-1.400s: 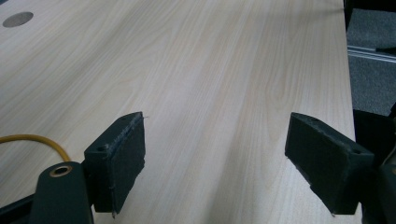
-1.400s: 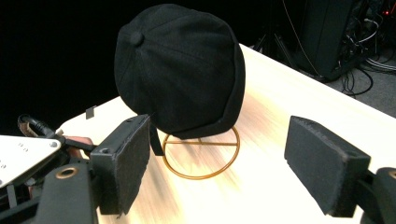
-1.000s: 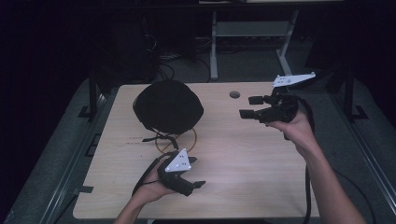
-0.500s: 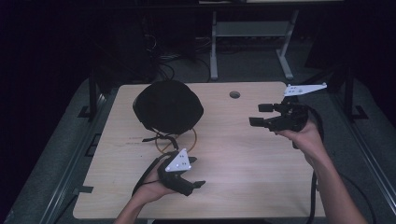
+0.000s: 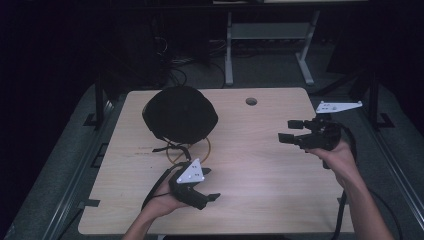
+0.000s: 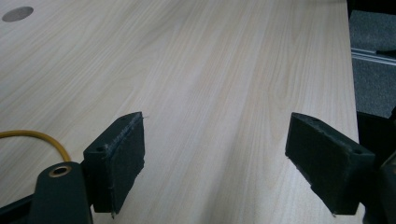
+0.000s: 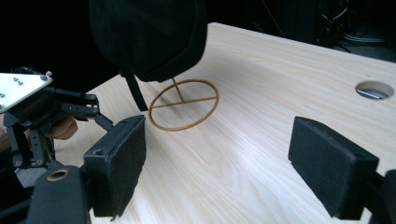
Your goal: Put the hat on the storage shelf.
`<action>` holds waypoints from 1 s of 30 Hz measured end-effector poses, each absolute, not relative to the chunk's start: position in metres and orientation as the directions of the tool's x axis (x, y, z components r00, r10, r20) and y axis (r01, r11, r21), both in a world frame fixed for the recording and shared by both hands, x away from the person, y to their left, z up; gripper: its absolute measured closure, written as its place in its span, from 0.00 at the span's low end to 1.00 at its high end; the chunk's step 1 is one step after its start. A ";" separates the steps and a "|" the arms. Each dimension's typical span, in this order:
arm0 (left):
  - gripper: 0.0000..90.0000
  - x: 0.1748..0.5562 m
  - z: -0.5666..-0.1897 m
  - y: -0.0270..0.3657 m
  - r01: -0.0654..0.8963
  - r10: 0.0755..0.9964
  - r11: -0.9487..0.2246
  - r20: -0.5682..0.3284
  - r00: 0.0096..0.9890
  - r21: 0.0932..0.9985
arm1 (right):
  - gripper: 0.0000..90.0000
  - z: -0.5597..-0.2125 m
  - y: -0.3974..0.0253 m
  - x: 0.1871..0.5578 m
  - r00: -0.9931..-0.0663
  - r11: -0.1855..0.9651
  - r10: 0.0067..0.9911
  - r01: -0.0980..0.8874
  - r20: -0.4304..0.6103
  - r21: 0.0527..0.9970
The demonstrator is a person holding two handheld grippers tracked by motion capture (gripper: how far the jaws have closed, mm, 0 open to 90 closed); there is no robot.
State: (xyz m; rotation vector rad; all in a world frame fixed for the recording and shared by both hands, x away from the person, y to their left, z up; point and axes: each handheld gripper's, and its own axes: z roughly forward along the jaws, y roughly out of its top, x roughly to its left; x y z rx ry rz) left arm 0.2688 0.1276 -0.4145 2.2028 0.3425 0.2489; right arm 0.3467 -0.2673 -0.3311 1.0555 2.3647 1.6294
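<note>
Now we hold the left tool (image 5: 206,184) low at about 6 o'clock on the desk (image 5: 250,165), jaws wide apart and gripping nothing, bare wood between them in the left gripper view. Our right tool (image 5: 292,131) hovers at 3 o'clock, jaws also spread wide and empty. At 11 o'clock a black hat (image 5: 179,114) sits on a stand with a yellow ring (image 7: 183,110) lying flat on the desk beneath it. A round hole (image 5: 251,101) lies near 12 o'clock.
</note>
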 end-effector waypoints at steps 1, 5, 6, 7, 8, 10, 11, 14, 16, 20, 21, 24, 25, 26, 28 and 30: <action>0.22 0.269 -0.415 0.127 0.159 0.330 -0.585 0.055 0.942 0.795 | 0.21 -0.334 -0.270 0.346 -0.753 0.191 0.580 0.495 0.309 0.847; 0.22 0.268 -0.416 0.126 0.167 0.329 -0.591 0.047 0.943 0.789 | 0.21 -0.343 -0.280 0.342 -0.734 0.175 0.595 0.515 0.327 0.839; 0.22 0.268 -0.416 0.126 0.166 0.326 -0.593 0.046 0.944 0.788 | 0.21 -0.347 -0.284 0.340 -0.729 0.170 0.598 0.521 0.332 0.837; 0.22 0.268 -0.416 0.125 0.170 0.327 -0.589 0.041 0.944 0.790 | 0.21 -0.349 -0.286 0.338 -0.728 0.168 0.600 0.521 0.333 0.837; 0.22 0.268 -0.416 0.125 0.170 0.327 -0.589 0.041 0.944 0.790 | 0.21 -0.349 -0.286 0.338 -0.728 0.168 0.600 0.521 0.333 0.837; 0.22 0.269 -0.415 0.125 0.172 0.327 -0.587 0.037 0.944 0.791 | 0.21 -0.352 -0.290 0.336 -0.723 0.167 0.605 0.526 0.335 0.834; 0.22 0.269 -0.415 0.125 0.177 0.329 -0.587 0.033 0.944 0.790 | 0.21 -0.355 -0.295 0.334 -0.714 0.158 0.610 0.534 0.343 0.831; 0.22 0.269 -0.416 0.125 0.179 0.330 -0.588 0.032 0.943 0.789 | 0.21 -0.358 -0.299 0.332 -0.710 0.148 0.614 0.532 0.344 0.834; 0.22 0.269 -0.416 0.125 0.180 0.328 -0.588 0.029 0.944 0.789 | 0.21 -0.362 -0.302 0.331 -0.703 0.141 0.619 0.538 0.350 0.831; 0.22 0.269 -0.415 0.125 0.181 0.330 -0.586 0.028 0.944 0.789 | 0.21 -0.371 -0.308 0.328 -0.690 0.132 0.627 0.550 0.360 0.825; 0.22 0.270 -0.416 0.126 0.180 0.329 -0.587 0.030 0.944 0.789 | 0.21 -0.373 -0.309 0.328 -0.687 0.129 0.629 0.553 0.363 0.823; 0.22 0.270 -0.416 0.125 0.179 0.328 -0.589 0.032 0.944 0.788 | 0.21 -0.379 -0.313 0.325 -0.677 0.121 0.635 0.563 0.372 0.818; 0.22 0.269 -0.416 0.125 0.180 0.329 -0.592 0.032 0.944 0.786 | 0.21 -0.381 -0.314 0.324 -0.676 0.120 0.635 0.564 0.374 0.817; 0.22 0.269 -0.416 0.125 0.180 0.329 -0.592 0.032 0.944 0.786 | 0.21 -0.381 -0.314 0.324 -0.676 0.120 0.635 0.564 0.374 0.817; 0.22 0.269 -0.416 0.125 0.180 0.330 -0.590 0.031 0.943 0.787 | 0.21 -0.385 -0.316 0.321 -0.672 0.120 0.638 0.570 0.376 0.813; 0.22 0.269 -0.416 0.126 0.183 0.333 -0.587 0.029 0.943 0.789 | 0.21 -0.388 -0.318 0.318 -0.670 0.124 0.640 0.572 0.376 0.811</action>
